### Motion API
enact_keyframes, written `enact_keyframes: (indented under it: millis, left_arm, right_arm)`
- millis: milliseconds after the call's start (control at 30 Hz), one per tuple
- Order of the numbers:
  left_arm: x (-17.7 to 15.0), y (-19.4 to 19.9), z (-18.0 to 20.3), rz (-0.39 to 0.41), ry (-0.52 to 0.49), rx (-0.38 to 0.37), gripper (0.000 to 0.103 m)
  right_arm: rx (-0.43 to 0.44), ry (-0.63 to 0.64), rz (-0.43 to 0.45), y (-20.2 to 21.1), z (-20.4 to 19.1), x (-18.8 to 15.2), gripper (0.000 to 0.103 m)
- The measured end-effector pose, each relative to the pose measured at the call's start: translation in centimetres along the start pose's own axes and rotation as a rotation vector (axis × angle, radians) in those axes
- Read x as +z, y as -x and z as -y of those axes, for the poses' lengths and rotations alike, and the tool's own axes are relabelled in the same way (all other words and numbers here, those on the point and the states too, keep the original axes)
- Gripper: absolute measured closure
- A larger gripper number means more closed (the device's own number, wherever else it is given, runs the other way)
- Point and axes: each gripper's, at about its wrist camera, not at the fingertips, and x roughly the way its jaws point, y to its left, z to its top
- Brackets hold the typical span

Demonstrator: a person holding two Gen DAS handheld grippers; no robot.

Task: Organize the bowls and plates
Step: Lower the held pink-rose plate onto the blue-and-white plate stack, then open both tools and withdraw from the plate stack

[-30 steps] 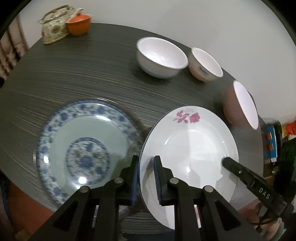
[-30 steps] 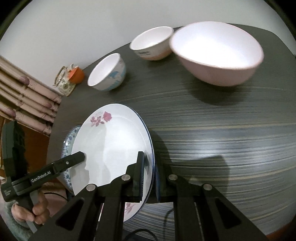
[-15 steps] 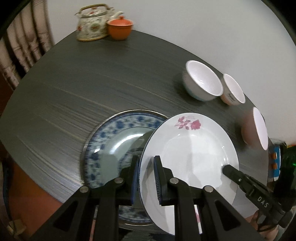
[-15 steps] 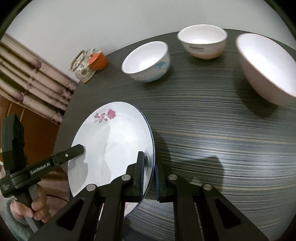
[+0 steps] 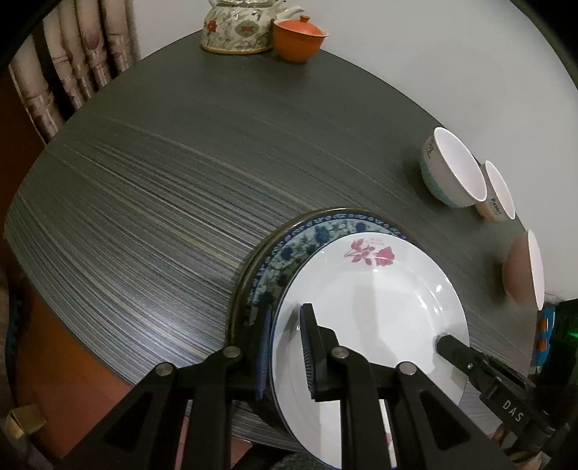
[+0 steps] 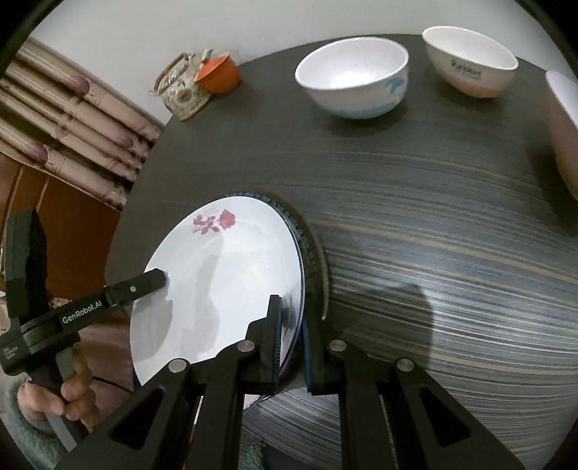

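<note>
Both grippers hold a white plate with a red rose (image 5: 372,311) by opposite rims. My left gripper (image 5: 287,325) is shut on its left rim, and my right gripper (image 6: 290,318) is shut on its right rim. In the right wrist view the white plate (image 6: 224,282) sits tilted, with the left gripper (image 6: 155,280) at its far edge. It covers most of a blue-patterned plate (image 5: 289,253) lying on the dark table (image 5: 162,162). I cannot tell whether the two plates touch. Three bowls stand at the right: a white-and-blue bowl (image 5: 451,170), a small bowl (image 5: 498,191) and a pink bowl (image 5: 523,267).
A floral teapot (image 5: 238,25) and an orange lidded cup (image 5: 298,36) stand at the table's far edge. A padded chair back (image 5: 72,65) rises beyond the left edge. A hand (image 6: 72,394) grips the left tool's handle near the table's front edge.
Both grippers carried the white plate sideways over the blue-patterned plate, which now shows only as a crescent. The bowls slid toward the right edge of the left wrist view.
</note>
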Motion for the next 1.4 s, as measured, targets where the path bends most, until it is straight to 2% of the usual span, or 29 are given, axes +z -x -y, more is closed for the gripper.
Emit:
enact_keyframes:
  millis: [433,733,1033,1167,1267,1400]
  left_arm:
    - [0.6,-1.4,-1.0,-0.023,0.012,-0.010,0.087]
    - [1.1,-1.4,-1.3,-0.038,0.026,-0.027,0.085]
    - [1.2,0.1,-1.3,0.016,0.042,-0.049,0.082]
    - [0.8,0.7,-1.5,0.043,0.039,-0.048,0.080]
    - [0.3,1.0,-1.4,0.052,0.031,-0.041,0.076]
    - [-0.2,0.8,-1.0,0.051,0.014,-0.015,0.076]
  right_arm:
    - [-0.024,-0.007,-0.026,-2.2,-0.4,0.3,0.090]
    - [-0.014,0.012,-0.040,-2.5,-1.3,0.4,0.071]
    - [-0.056,0.054,-0.083,-2.4,-2.8,0.3,0.048]
    - [-0.089,0.076,-0.075,-2.1,-3.3,0.2,0.046]
    - [-0.088,0.074,-0.066,-1.8,-3.2,0.2,0.046]
    - [-0.083,0.072,-0.045,-1.0,-2.9,-0.1,0.046]
